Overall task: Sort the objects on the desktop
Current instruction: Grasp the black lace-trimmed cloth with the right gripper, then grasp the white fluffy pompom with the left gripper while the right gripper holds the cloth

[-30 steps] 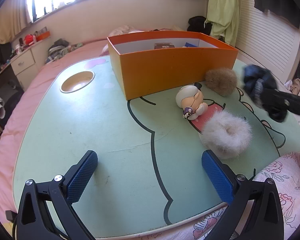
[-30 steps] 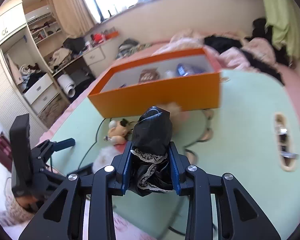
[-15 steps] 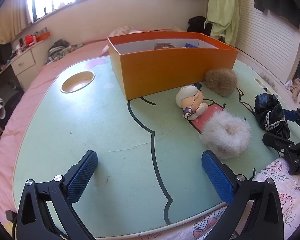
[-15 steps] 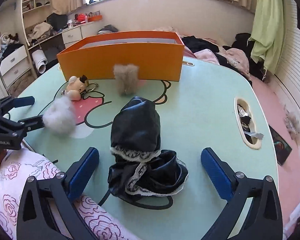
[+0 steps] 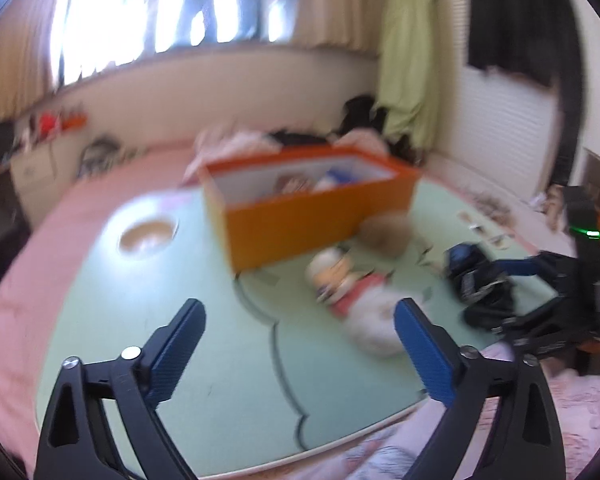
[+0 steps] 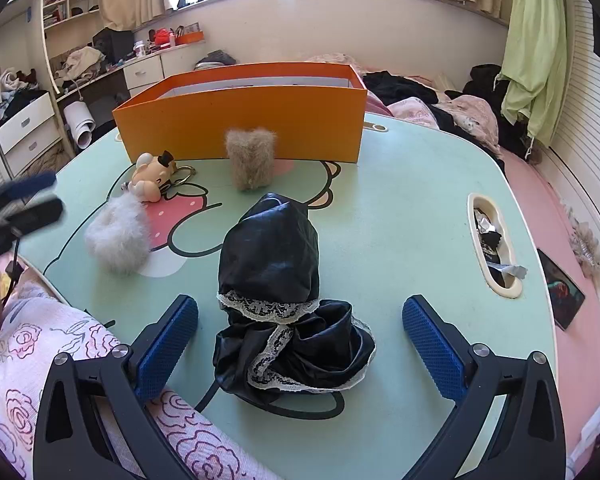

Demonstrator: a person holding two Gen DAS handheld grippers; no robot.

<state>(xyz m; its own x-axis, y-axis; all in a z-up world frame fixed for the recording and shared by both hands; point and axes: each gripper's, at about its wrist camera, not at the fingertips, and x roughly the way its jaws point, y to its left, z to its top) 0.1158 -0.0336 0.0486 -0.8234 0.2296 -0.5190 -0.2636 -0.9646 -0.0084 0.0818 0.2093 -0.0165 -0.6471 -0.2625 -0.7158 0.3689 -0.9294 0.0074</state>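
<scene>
A black lace-trimmed pouch [image 6: 278, 292] lies on the green table between the open fingers of my right gripper [image 6: 300, 344], not gripped. It also shows in the blurred left wrist view [image 5: 478, 284]. Beyond it sit a brown furry item [image 6: 250, 158], a small doll keychain [image 6: 152, 178] and a white fluffy scrunchie [image 6: 118, 238]. The orange box [image 6: 244, 114] stands at the back with items inside [image 5: 312, 182]. My left gripper [image 5: 300, 356] is open and empty above the table; it appears blurred at the left edge of the right wrist view [image 6: 16, 208].
A recessed cup holder [image 5: 148, 236] lies left of the box. A slot [image 6: 494, 242] at the table's right holds wrappers. A floral cloth [image 6: 60, 356] covers the near edge. A phone [image 6: 566, 296] lies on the pink bed at right.
My right gripper set the black pouch down, opened and drew back slightly. My left gripper has just lifted and tilted up fast, blurring its view.
</scene>
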